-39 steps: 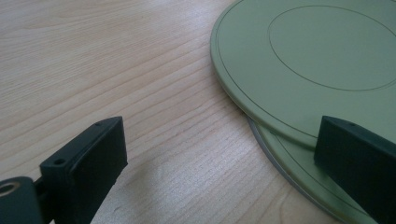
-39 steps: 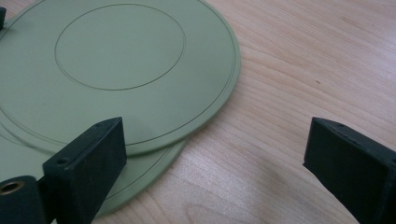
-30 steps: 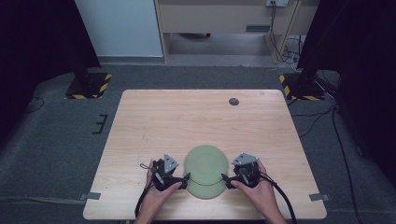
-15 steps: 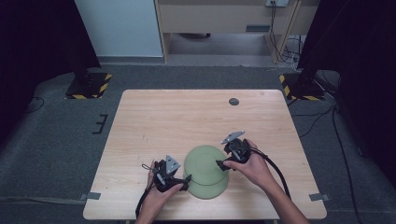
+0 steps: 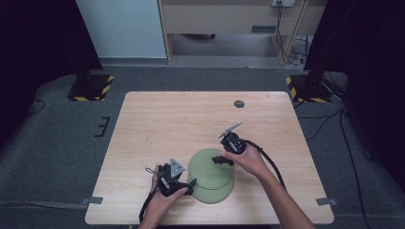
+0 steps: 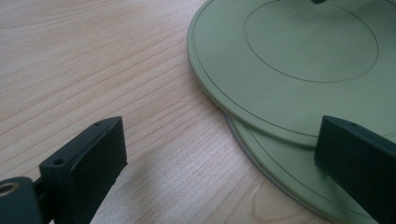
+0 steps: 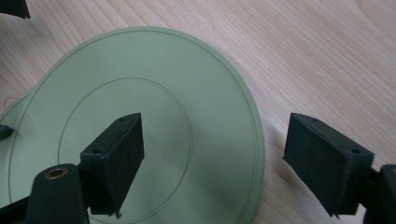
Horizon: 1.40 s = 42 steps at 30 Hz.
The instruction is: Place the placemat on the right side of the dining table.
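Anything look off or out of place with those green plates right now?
The two green plates are not squarely stacked: the top plate sits shifted toward the far side, so the bottom plate shows as a crescent at the near edge. Nothing looks spilled or broken. Both hand-held grippers, left and right, have open jaws at the plates' rims.

Wooden table (image 5: 157,129): we count two green plates, the upper plate (image 5: 207,164) overlapping the lower plate (image 5: 215,193), near its front edge. Left gripper (image 5: 190,187) sits at the plates' left rim; right gripper (image 5: 218,159) at their far right rim. Small dark disc (image 5: 239,103) lies near the table's back edge.
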Each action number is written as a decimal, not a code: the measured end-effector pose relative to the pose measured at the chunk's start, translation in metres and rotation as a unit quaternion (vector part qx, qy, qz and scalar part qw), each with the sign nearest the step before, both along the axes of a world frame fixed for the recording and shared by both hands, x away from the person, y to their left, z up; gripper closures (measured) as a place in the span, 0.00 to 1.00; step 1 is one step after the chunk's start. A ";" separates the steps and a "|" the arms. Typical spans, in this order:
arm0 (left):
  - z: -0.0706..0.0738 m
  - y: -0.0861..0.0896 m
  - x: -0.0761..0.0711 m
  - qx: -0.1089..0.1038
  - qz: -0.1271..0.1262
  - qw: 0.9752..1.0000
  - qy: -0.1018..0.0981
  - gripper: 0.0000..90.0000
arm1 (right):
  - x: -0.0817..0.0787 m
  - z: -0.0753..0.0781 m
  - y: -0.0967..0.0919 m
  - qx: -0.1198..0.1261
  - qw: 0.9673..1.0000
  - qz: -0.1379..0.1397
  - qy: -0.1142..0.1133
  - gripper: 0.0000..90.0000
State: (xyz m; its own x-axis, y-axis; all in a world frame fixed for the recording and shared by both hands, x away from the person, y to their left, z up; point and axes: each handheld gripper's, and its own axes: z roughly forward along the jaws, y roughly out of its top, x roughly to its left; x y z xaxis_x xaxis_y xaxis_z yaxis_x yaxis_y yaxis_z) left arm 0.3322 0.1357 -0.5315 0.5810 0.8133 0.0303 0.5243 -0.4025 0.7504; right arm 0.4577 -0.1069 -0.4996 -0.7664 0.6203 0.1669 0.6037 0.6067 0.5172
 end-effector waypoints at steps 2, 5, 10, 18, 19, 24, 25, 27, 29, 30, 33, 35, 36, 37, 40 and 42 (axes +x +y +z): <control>0.000 0.000 0.000 0.000 0.001 1.000 0.000 0.02 | 0.002 -0.003 0.002 -0.004 1.000 0.003 0.008 0.23; 0.000 0.000 0.000 0.002 0.000 1.000 0.000 0.02 | 0.004 -0.005 0.004 0.001 1.000 0.005 0.019 0.23; 0.000 0.000 0.000 0.001 0.001 1.000 0.000 0.02 | 0.006 -0.010 0.006 0.006 0.999 0.010 0.031 0.25; 0.000 0.000 0.000 0.003 0.001 1.000 -0.001 0.02 | 0.004 -0.010 0.008 0.006 0.999 0.011 0.031 0.26; 0.000 0.000 0.000 0.002 0.001 1.000 -0.001 0.01 | 0.004 -0.009 0.008 0.006 1.000 0.010 0.029 0.26; -0.001 0.000 0.001 -0.001 0.001 1.000 0.003 0.00 | -0.001 0.001 0.006 0.008 1.000 0.011 0.013 0.26; -0.001 0.000 0.001 0.000 0.002 1.000 0.003 0.00 | -0.002 0.004 0.006 0.010 1.000 0.008 0.012 0.26; -0.001 0.000 0.001 0.000 0.002 1.000 0.003 0.00 | -0.004 0.009 0.006 0.008 1.000 0.008 0.010 0.28; -0.001 0.001 0.001 -0.001 0.001 1.000 0.004 0.00 | -0.006 0.014 0.005 0.007 1.000 0.007 0.006 0.32; -0.001 0.001 0.001 -0.001 0.001 1.000 0.005 0.00 | -0.007 0.016 0.004 0.009 1.000 0.007 0.005 0.34; -0.001 0.001 0.001 -0.001 0.001 1.000 0.005 0.00 | -0.008 0.023 0.002 0.020 1.000 0.011 0.001 0.42; -0.001 0.001 0.002 -0.001 0.001 1.000 0.005 0.00 | -0.010 0.027 0.001 0.025 1.000 0.015 -0.006 0.48; -0.001 0.001 0.002 -0.001 0.001 1.000 0.005 0.00 | -0.011 0.028 0.001 0.025 0.999 0.019 -0.007 0.50; -0.001 0.001 0.002 -0.001 0.001 1.000 0.005 0.00 | -0.012 0.028 0.000 0.026 0.999 0.020 -0.006 0.52; -0.001 0.001 0.002 -0.001 0.002 1.000 0.006 0.00 | -0.015 0.027 0.000 0.043 0.999 0.031 0.003 0.57; -0.001 0.001 0.002 -0.001 0.001 1.000 0.005 0.00 | -0.016 0.024 0.003 0.033 0.999 0.042 0.009 0.60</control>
